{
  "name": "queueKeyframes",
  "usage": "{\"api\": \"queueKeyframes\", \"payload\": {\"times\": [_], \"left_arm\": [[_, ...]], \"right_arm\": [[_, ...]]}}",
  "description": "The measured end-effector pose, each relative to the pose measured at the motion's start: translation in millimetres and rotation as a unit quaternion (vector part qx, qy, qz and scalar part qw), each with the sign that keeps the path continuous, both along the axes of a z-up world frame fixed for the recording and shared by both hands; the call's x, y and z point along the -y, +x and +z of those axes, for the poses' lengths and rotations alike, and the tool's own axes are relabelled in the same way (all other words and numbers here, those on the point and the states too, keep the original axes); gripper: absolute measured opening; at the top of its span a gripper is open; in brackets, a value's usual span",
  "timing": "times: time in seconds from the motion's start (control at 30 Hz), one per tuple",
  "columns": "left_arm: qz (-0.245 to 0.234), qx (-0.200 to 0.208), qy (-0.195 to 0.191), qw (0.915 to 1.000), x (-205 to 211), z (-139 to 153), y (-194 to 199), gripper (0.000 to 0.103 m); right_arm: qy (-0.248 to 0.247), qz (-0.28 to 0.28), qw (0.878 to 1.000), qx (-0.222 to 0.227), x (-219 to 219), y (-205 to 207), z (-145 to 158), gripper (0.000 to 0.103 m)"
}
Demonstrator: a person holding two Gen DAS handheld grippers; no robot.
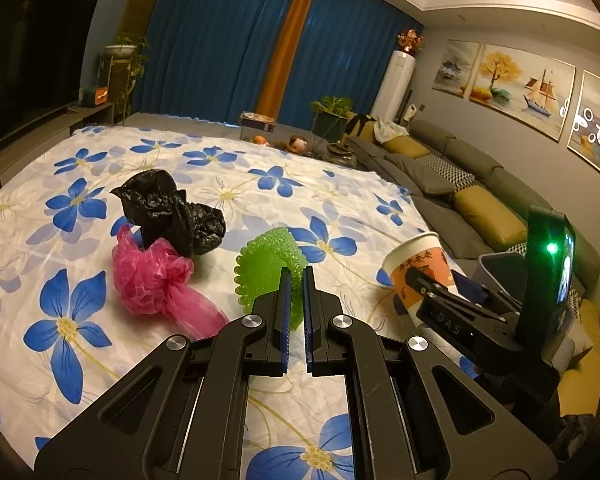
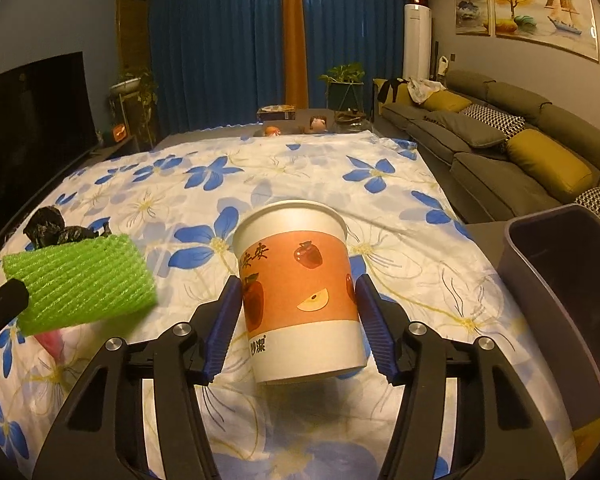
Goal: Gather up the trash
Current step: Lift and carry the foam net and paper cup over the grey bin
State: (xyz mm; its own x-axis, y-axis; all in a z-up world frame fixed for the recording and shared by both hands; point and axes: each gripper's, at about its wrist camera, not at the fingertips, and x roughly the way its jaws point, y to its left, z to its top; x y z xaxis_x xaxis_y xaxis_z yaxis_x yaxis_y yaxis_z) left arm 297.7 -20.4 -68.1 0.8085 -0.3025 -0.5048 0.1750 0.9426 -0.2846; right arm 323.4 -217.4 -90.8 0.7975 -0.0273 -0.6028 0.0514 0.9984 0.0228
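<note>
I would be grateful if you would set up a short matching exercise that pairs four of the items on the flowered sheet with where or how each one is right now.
Things:
1. paper cup
2. green foam net
3. black plastic bag
4. pink mesh bag

States:
A. lies crumpled at the far side of the pile
B. sits between the right gripper's pads
C. pinched in the shut left gripper
D. lies on the sheet just in front of the black one

Pairs: 1-B, 2-C, 3-A, 4-D
</note>
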Motion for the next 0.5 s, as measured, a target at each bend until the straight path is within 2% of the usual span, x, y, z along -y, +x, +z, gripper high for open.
{"api": "queueKeyframes", "payload": {"times": [0.2,0.5], "left_arm": [[0.0,-0.003,-0.002,1.0,0,-1,2,0.005],[-0.01,0.004,0.002,0.9999,9,4,-8,0.005]], "right_arm": [[0.005,-0.005,1.0,0.023,2,-23,16,0.057],[0.004,-0.003,0.998,0.063,15,-80,47,0.058]]}}
